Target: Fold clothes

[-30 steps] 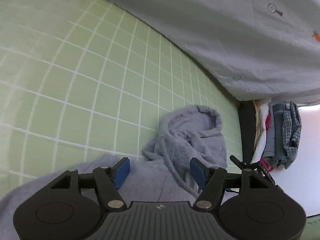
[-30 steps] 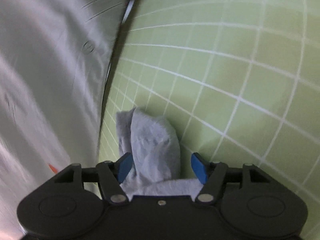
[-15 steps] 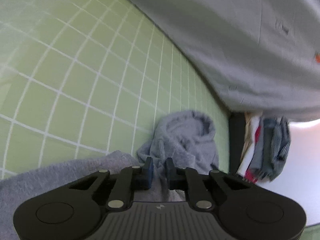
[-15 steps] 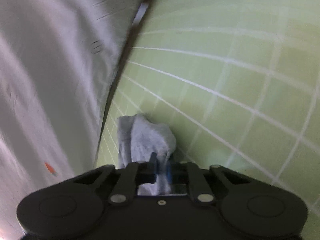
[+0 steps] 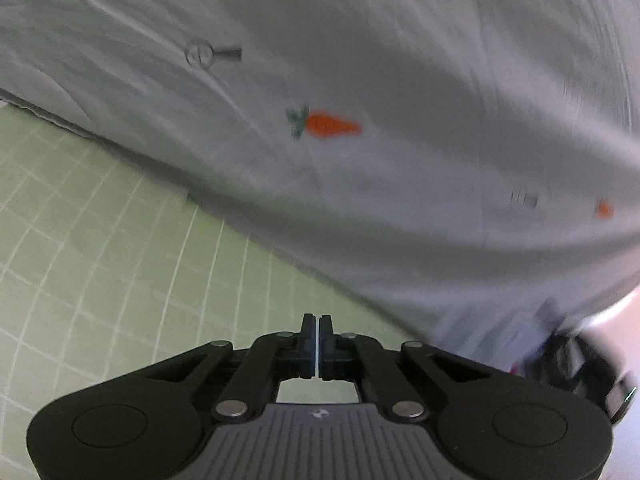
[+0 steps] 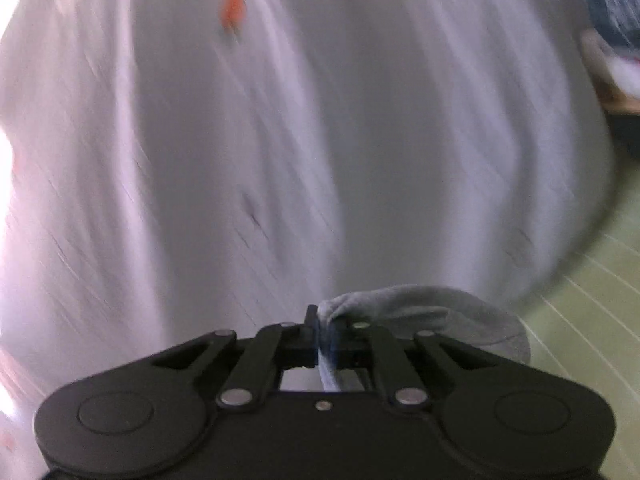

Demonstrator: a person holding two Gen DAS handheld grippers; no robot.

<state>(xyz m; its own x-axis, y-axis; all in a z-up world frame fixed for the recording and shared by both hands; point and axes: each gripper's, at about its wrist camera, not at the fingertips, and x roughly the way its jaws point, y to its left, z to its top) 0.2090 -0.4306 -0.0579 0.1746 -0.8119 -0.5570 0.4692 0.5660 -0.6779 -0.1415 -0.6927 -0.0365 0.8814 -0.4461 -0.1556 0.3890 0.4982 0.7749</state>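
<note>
Right gripper [image 6: 324, 330]: jaws closed on a fold of the grey garment [image 6: 432, 312], which bunches over its right finger just above the green gridded mat [image 6: 592, 300]. Left gripper [image 5: 317, 340]: jaws together, only a thin sliver of light between the pads, no cloth seen in them, held over the mat [image 5: 100, 260]. A pale carrot-print sheet [image 5: 360, 100] fills both views; right view heavily blurred.

The left gripper [image 5: 318, 336] is seen with fingers pressed together, nothing visible between them. The right gripper [image 6: 326, 332] is clamped on grey cloth [image 6: 420, 312].
</note>
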